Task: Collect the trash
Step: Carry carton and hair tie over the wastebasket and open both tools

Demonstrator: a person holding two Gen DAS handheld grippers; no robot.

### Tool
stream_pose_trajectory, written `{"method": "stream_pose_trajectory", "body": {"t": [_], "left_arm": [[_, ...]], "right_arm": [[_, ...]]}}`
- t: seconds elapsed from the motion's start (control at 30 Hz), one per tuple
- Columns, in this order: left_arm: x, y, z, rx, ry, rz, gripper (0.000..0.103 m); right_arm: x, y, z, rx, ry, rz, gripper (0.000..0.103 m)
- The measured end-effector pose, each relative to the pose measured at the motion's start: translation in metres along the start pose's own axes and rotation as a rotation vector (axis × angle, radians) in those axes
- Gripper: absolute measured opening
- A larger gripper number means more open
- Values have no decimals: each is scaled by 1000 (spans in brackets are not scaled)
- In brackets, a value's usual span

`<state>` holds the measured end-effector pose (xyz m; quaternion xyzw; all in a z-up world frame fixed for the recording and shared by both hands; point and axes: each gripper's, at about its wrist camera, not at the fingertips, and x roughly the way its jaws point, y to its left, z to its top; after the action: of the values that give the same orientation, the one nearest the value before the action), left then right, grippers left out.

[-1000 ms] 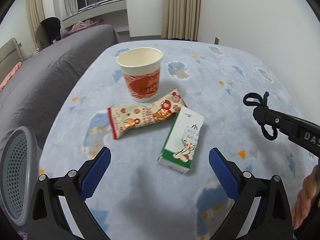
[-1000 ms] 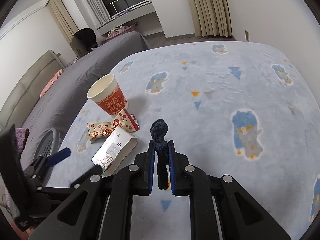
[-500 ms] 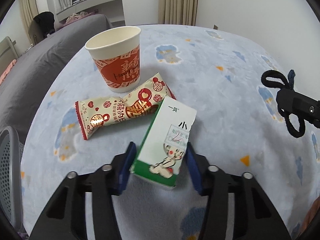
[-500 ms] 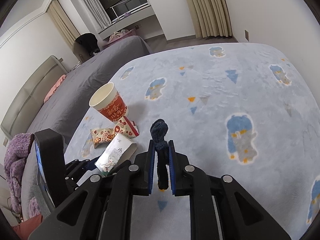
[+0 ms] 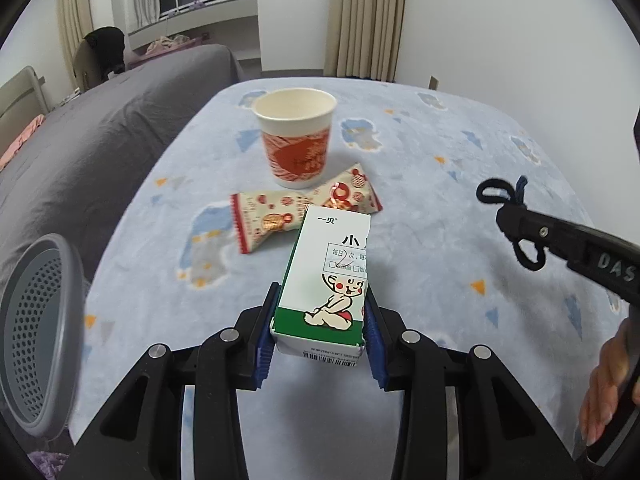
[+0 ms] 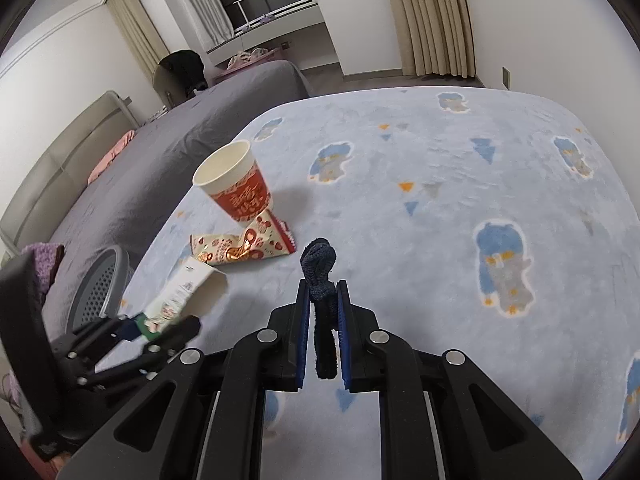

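From the left wrist, the left gripper (image 5: 320, 326) has its jaws closing on the green end of a small white carton (image 5: 328, 276), pads touching both sides, above the blue blanket (image 5: 420, 220); a snack wrapper (image 5: 280, 216) and a paper cup (image 5: 295, 136) lie beyond, a grey mesh basket (image 5: 36, 332) at left. From the right wrist, the right gripper (image 6: 323, 320) is clamped on a dark knotted cord (image 6: 320, 280), the carton (image 6: 180, 292) low at left

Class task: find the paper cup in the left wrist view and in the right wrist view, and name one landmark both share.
Left wrist view: the paper cup stands upper centre, behind the snack wrapper.
Right wrist view: the cup is left of centre, leaning in the fisheye.
Shared landmark: the grey basket at the left.
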<state>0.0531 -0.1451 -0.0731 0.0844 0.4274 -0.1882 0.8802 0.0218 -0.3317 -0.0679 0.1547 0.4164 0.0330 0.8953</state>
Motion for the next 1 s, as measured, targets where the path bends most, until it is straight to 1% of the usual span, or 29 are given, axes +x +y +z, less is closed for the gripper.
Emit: {"method": "stream_pose_trajectory", "body": {"t": [0.13, 0.27, 0.57, 0.83, 1.0], "left_arm": [[-22, 21, -4, -9, -40, 19, 38], [-39, 50, -8, -23, -70, 57, 38], [-61, 122, -16, -73, -100, 138, 38], [-73, 197, -29, -149, -129, 226, 38], [-71, 236, -46, -218, -122, 297, 38]], "right_arm": [[0, 18, -7, -26, 4, -4, 13], [1, 47, -12, -74, 2, -4, 13], [15, 110, -17, -111, -6, 29, 13], [40, 187, -15, -167, 13, 111, 13], [60, 234, -16, -215, 37, 157, 13]]}}
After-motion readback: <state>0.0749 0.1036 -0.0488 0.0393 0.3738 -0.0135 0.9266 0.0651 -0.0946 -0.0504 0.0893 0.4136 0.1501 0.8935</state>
